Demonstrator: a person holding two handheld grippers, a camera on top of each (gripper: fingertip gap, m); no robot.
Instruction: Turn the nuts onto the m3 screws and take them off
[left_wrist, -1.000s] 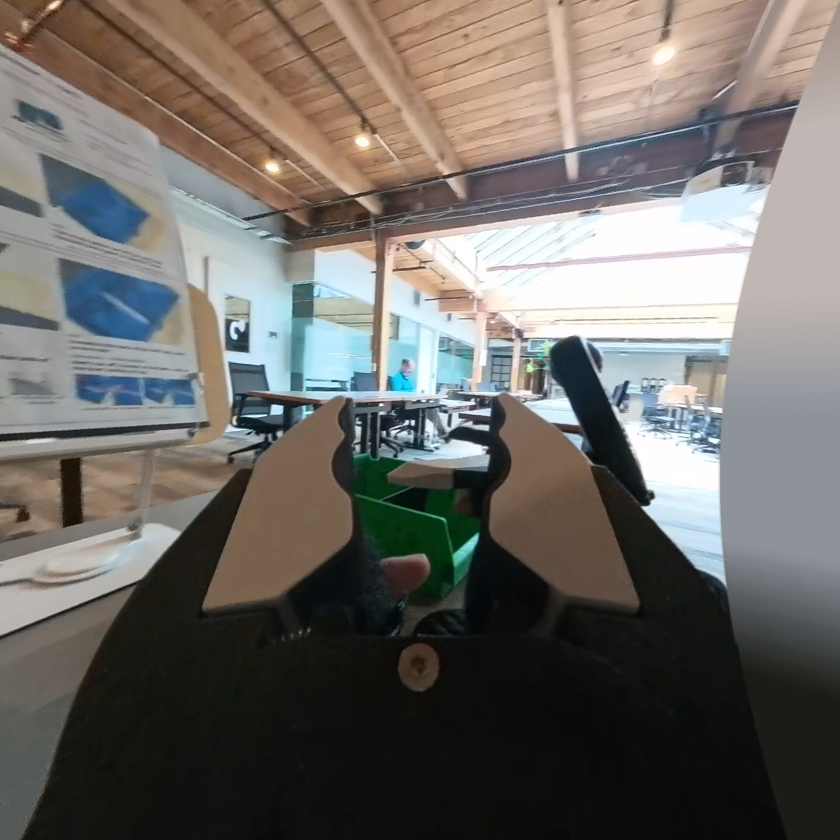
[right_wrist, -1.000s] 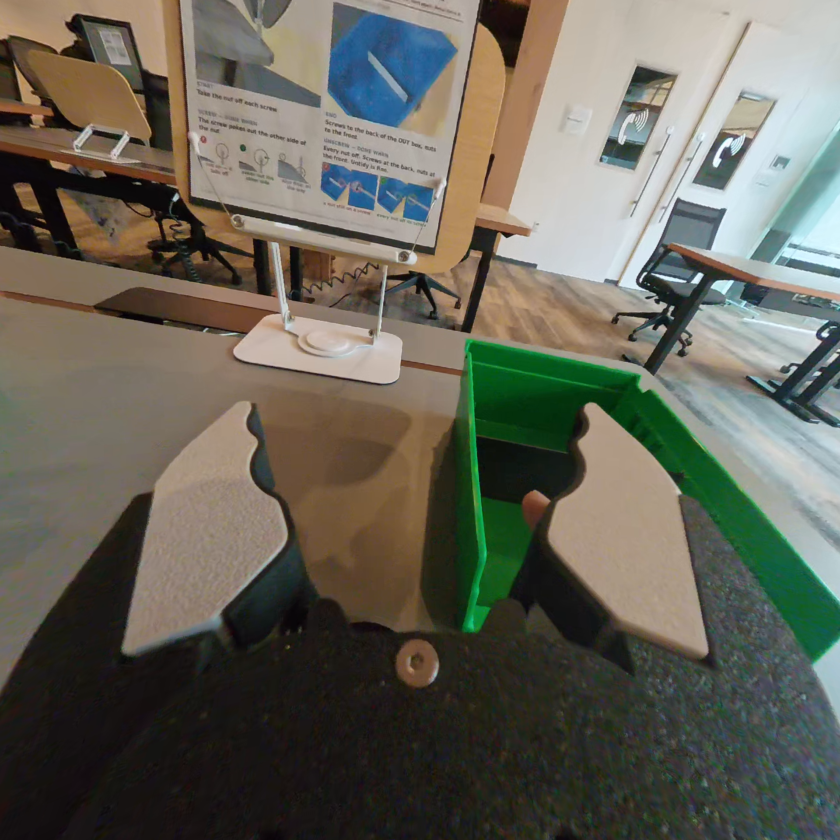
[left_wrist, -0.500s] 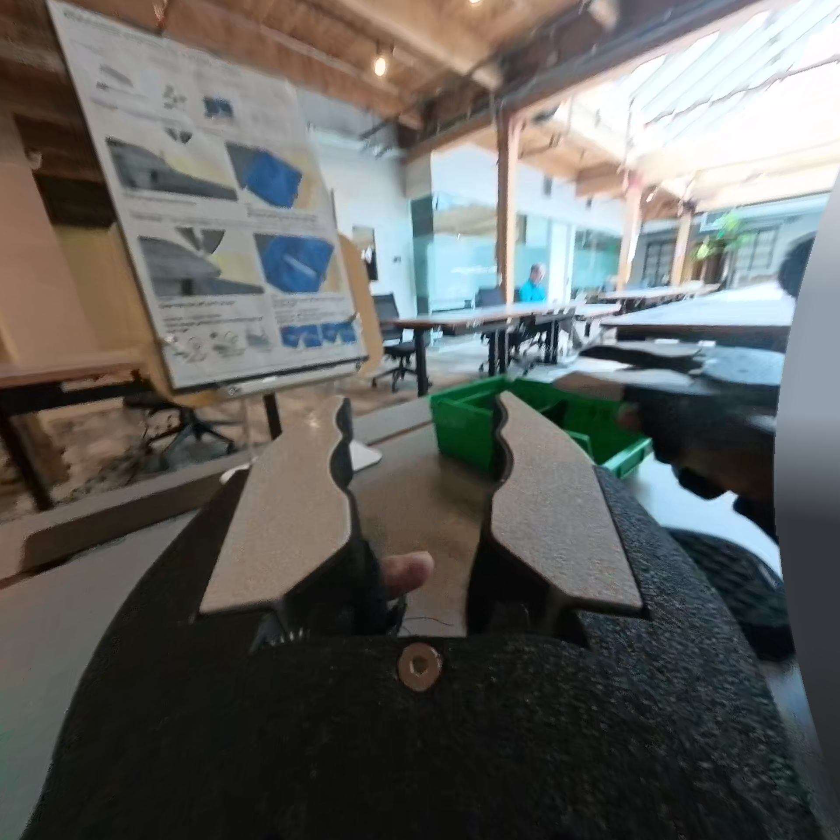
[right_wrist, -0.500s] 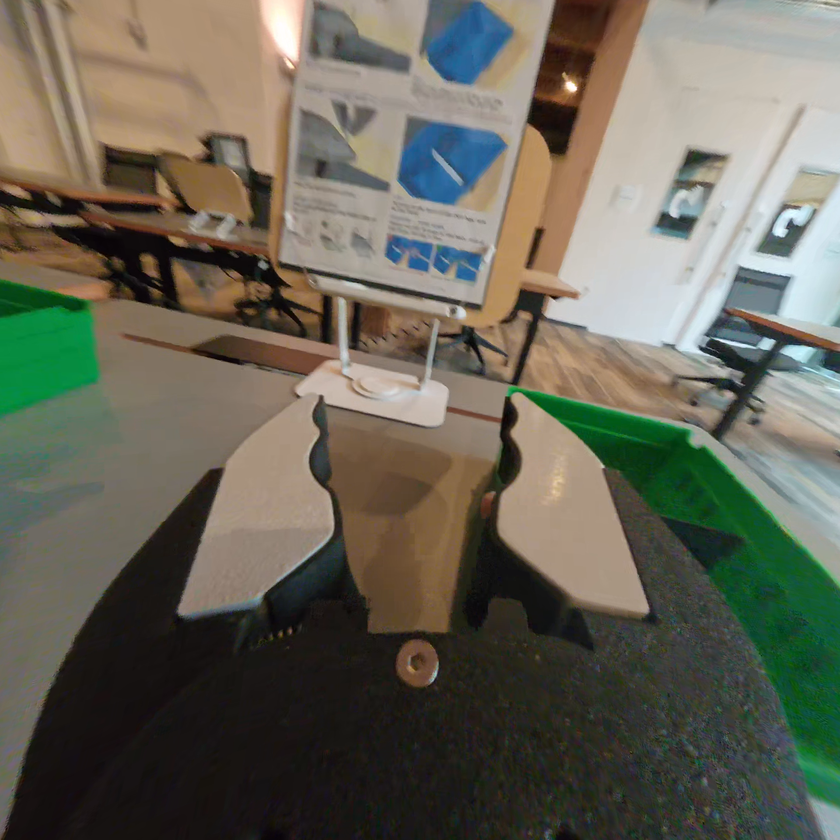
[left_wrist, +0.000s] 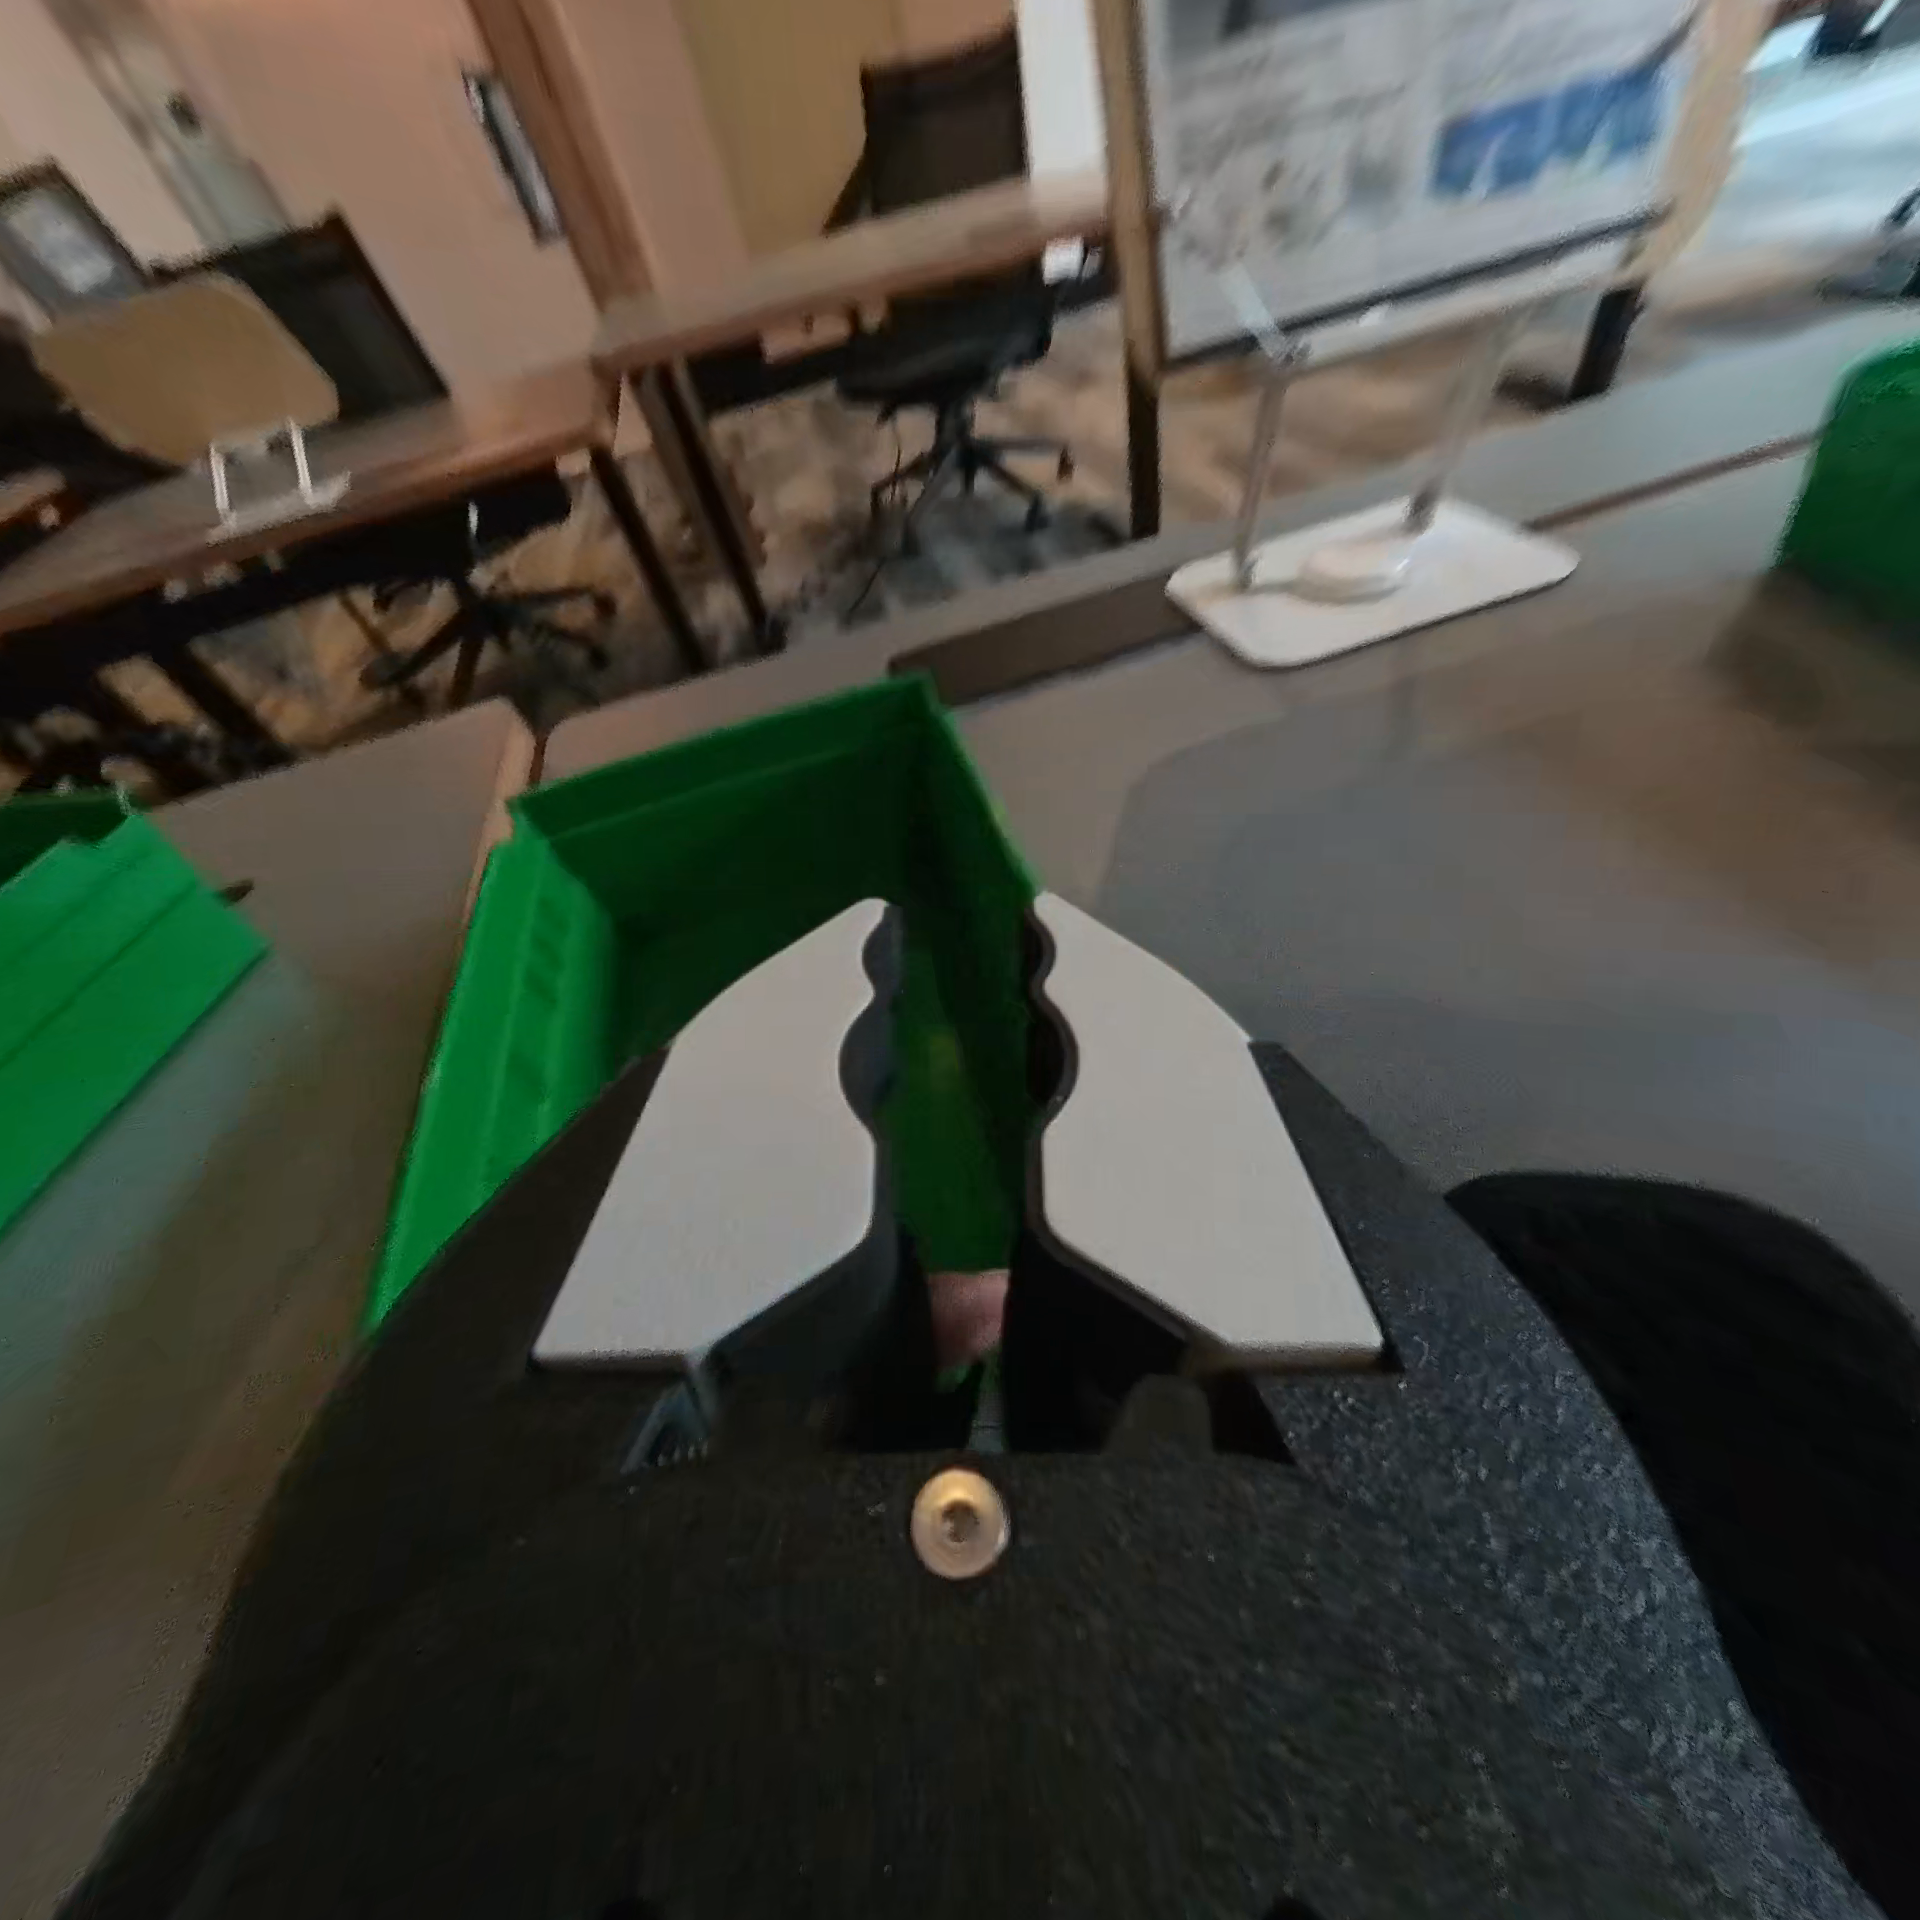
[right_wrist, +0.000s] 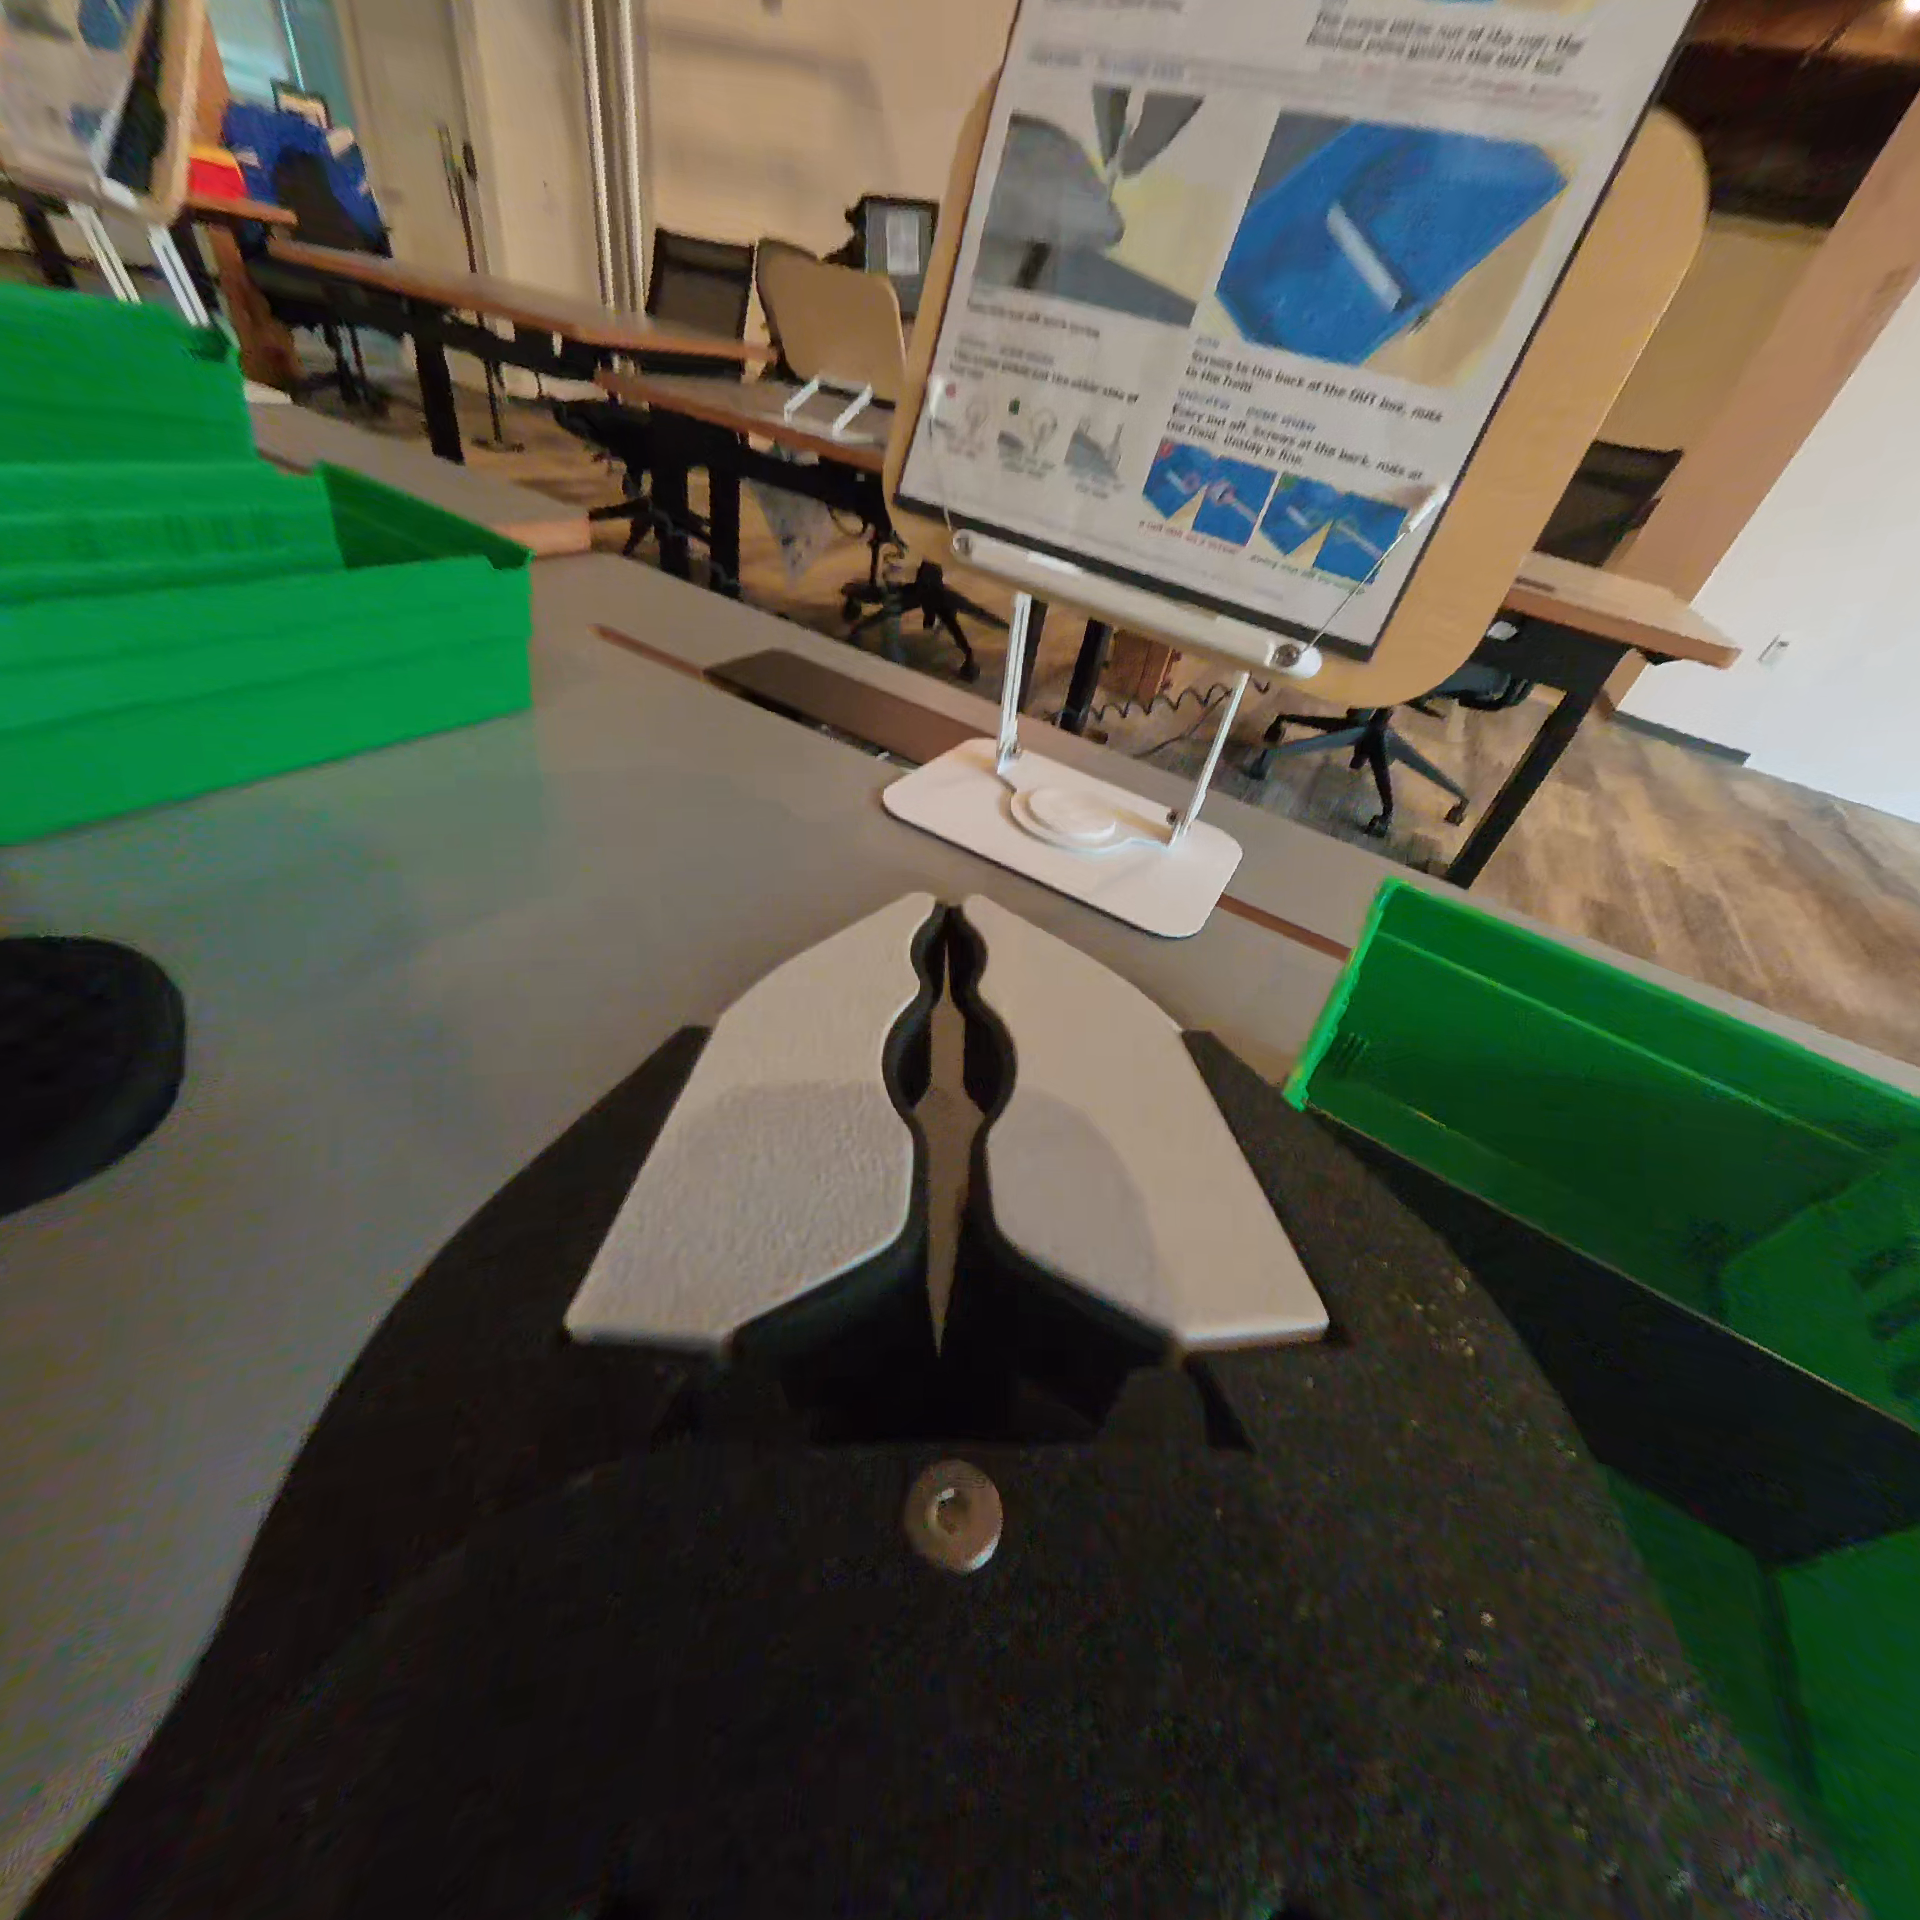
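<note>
Change: both tools have narrowed since the earlier frames. The left tool (left_wrist: 961, 909) has swung down over a green bin, and the right tool (right_wrist: 948, 912) has gone from wide open to closed.
Far-left bin (left_wrist: 104, 966): green, cut off by the frame edge. A small dark sliver by its rim is too blurred to name.
Middle bin (left_wrist: 727, 831): green, open-topped, on the grey desk (left_wrist: 1455, 883). Its long axis runs away from the camera and its near end is hidden under the left tool.
Left tool: fingers (left_wrist: 769, 1091) apart by a narrow slot. The bin's right wall shows through the slot, and no contact with the pads can be made out. A person's fingertip (left_wrist: 966, 1309) shows low in the slot.
Screws and nuts: none can be made out. The middle bin's floor is mostly covered by the tool and smeared by motion blur, so where they lie and how they point cannot be told.
Right tool: tips together, with nothing between them, over bare desk.
Sign stand (right_wrist: 1070, 831): white base just beyond the right tool's tips. The sheet's top is cut off.
Right bin (right_wrist: 1558, 1091): green, on the desk to the right of the right tool. Its long axis runs toward the lower right, and it is cut off at the frame edge.
</note>
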